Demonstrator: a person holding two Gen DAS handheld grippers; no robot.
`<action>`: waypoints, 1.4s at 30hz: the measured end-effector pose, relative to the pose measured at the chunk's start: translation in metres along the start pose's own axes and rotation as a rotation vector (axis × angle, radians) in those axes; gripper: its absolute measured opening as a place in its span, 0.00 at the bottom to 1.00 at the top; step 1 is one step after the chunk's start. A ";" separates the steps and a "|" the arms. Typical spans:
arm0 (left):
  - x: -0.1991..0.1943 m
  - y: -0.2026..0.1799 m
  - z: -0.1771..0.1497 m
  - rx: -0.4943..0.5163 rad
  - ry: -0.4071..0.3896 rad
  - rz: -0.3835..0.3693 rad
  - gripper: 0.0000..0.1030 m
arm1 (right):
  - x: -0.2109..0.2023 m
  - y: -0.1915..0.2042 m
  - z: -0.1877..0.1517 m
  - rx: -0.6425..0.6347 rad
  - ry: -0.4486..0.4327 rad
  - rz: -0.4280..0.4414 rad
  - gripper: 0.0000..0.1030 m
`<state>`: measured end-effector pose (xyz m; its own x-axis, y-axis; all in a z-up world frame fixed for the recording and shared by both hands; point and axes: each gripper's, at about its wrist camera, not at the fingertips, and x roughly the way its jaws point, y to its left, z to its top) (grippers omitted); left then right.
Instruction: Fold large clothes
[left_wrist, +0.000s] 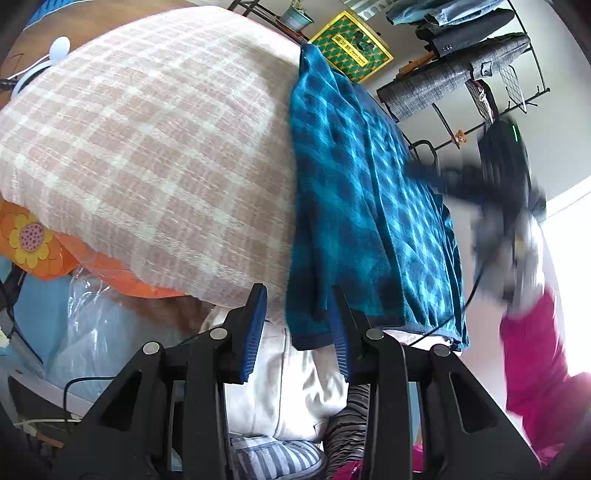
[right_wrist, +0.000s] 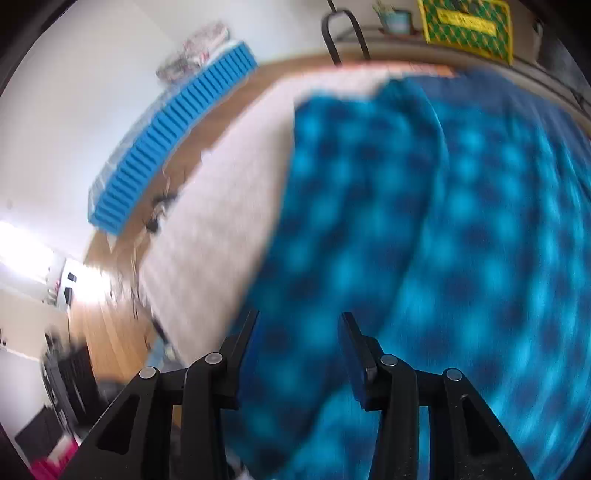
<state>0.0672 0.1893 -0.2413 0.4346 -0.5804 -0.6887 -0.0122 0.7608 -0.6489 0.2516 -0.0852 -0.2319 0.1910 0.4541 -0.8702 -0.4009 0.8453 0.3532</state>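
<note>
The blue checked garment (left_wrist: 373, 206) is seen lying lengthwise on the desk (left_wrist: 33, 51), spread over a beige checked cloth (left_wrist: 147, 147) that covers most of the top, with its near hem hanging a little over the near edge. A fold already appears to have been made along its length, so the step in hand is judged to be the release after that fold and the reach for the next hold. The left claw (left_wrist: 297, 332) is held partly open just at the garment's near hem corner, with no cloth pinched between its blue pads (left_wrist: 255, 328). The right claw (right_wrist: 299, 343) is likewise parted and is carried above the garment, nothing being gripped; its view is smeared by motion, so finer detail cannot be told. For the step to be done well, the hem corners should be taken squarely, both layers caught together, and the cloth lifted evenly so that the folded edge is not dragged askew on the beige cloth. Beyond the garment's far end a metal rack (left_wrist: 517, 74) hung with jackets is seen, with a yellow-framed green box (left_wrist: 351, 44) and a small potted plant (left_wrist: 295, 14) beside it. To the garment's left, past the beige cloth, a blue ridged pad (right_wrist: 173, 140) lies along the wall. An orange flowered bag (left_wrist: 29, 240) is seen below the desk's near edge, and a pink sleeve (left_wrist: 532, 354) on the garment's right.
</note>
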 end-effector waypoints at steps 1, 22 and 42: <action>0.002 -0.003 0.000 0.003 0.006 -0.008 0.32 | 0.002 -0.003 -0.023 0.013 0.023 0.003 0.45; 0.029 -0.035 -0.004 0.082 0.009 0.070 0.05 | 0.005 -0.001 -0.117 0.058 -0.009 0.180 0.00; 0.035 -0.026 0.004 0.060 0.031 0.105 0.27 | 0.010 -0.003 -0.122 0.172 0.018 0.295 0.34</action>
<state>0.0858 0.1506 -0.2472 0.4055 -0.5048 -0.7621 -0.0015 0.8333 -0.5528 0.1451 -0.1170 -0.2837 0.0732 0.6824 -0.7273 -0.2796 0.7140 0.6419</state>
